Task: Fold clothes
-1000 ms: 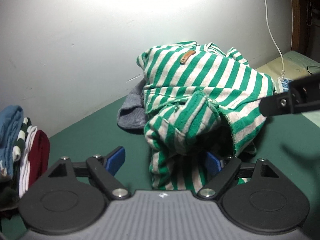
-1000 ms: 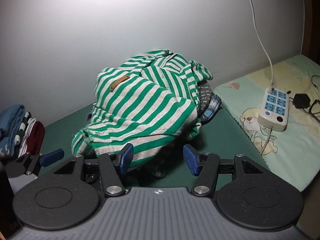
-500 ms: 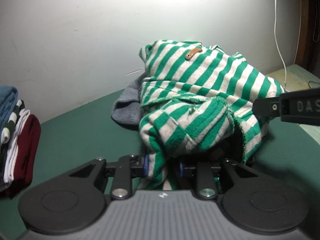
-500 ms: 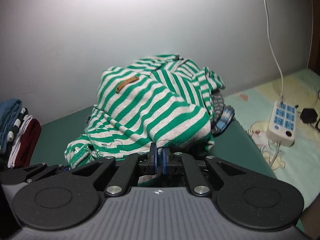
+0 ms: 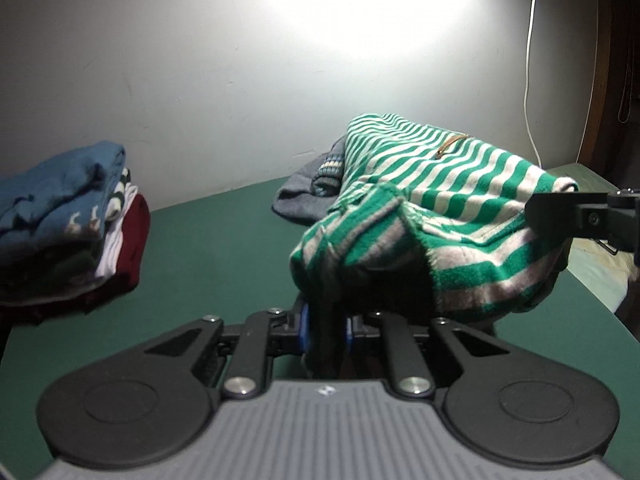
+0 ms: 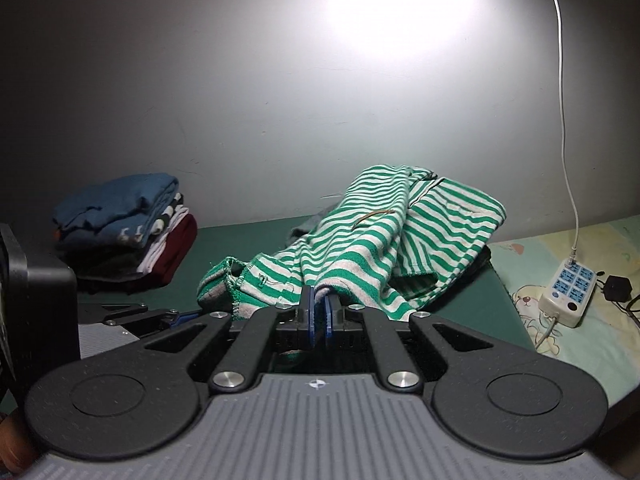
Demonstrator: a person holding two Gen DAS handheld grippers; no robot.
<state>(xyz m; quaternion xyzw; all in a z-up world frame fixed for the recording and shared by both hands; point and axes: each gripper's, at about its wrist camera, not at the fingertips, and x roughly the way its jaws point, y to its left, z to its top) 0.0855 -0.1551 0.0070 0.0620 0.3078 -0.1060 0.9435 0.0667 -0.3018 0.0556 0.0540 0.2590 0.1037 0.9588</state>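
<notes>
A green-and-white striped garment (image 5: 460, 208) with a small brown tag lies bunched over a grey knit piece (image 5: 304, 196) on the green table (image 5: 220, 248). My left gripper (image 5: 326, 320) is closing, and its blue pads pinch a fold of the striped cloth at its near left edge. In the right wrist view the striped garment (image 6: 360, 248) stretches toward me. My right gripper (image 6: 319, 312) is shut on its near hem. Both held edges are lifted off the table (image 6: 248, 248). The cloth hides what lies under the pile.
A stack of folded clothes (image 5: 72, 232), blue on top and dark red at the bottom, sits at the left against the wall (image 6: 128, 228). On a patterned sheet (image 6: 580, 360) to the right lie a white power strip (image 6: 568, 296), its cable (image 6: 564, 120) and a black plug (image 6: 618, 286).
Both grippers went from open beside the striped garment to closed on its near edges. They then drew back and up, pulling the garment out toward me.
</notes>
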